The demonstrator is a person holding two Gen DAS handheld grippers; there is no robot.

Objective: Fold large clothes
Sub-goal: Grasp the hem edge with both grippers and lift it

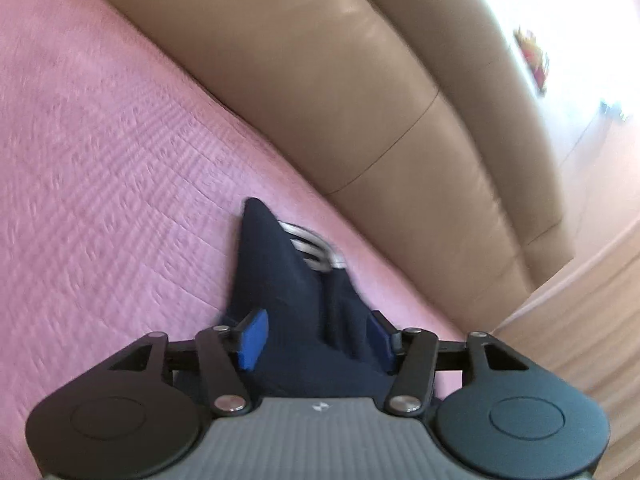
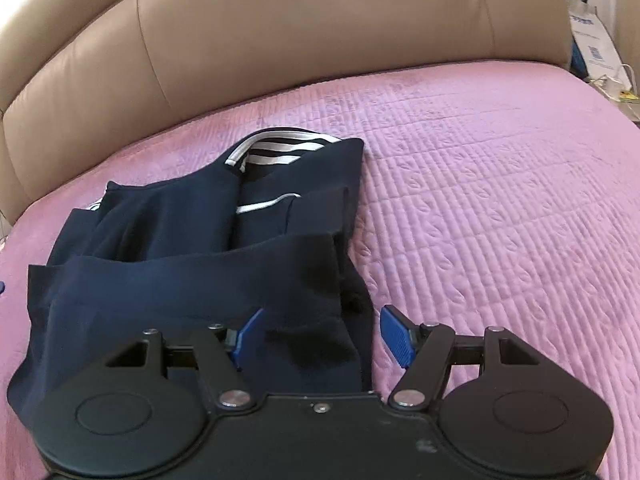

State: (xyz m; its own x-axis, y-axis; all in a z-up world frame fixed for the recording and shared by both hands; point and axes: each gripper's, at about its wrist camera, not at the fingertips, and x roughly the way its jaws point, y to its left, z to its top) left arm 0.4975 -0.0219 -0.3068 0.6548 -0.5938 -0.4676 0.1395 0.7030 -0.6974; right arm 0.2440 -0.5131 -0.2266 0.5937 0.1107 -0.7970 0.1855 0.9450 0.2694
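A navy garment [image 2: 192, 248] with a white-striped collar lies partly folded on the pink quilted bedspread [image 2: 500, 200]. My right gripper [image 2: 322, 336] is open, its blue pads [image 2: 394, 334] spread over the garment's right edge. In the left wrist view, my left gripper [image 1: 316, 336] is open with navy cloth [image 1: 292, 288] bunched between its blue pads [image 1: 254, 338]; the striped collar [image 1: 316, 248] shows just beyond.
A tan leather headboard [image 2: 280, 40] runs behind the bed; it also shows in the left wrist view [image 1: 320, 80]. A white paper bag [image 2: 588, 36] and small items stand past the bed's right edge. Wooden floor [image 1: 592, 312] lies beside the bed.
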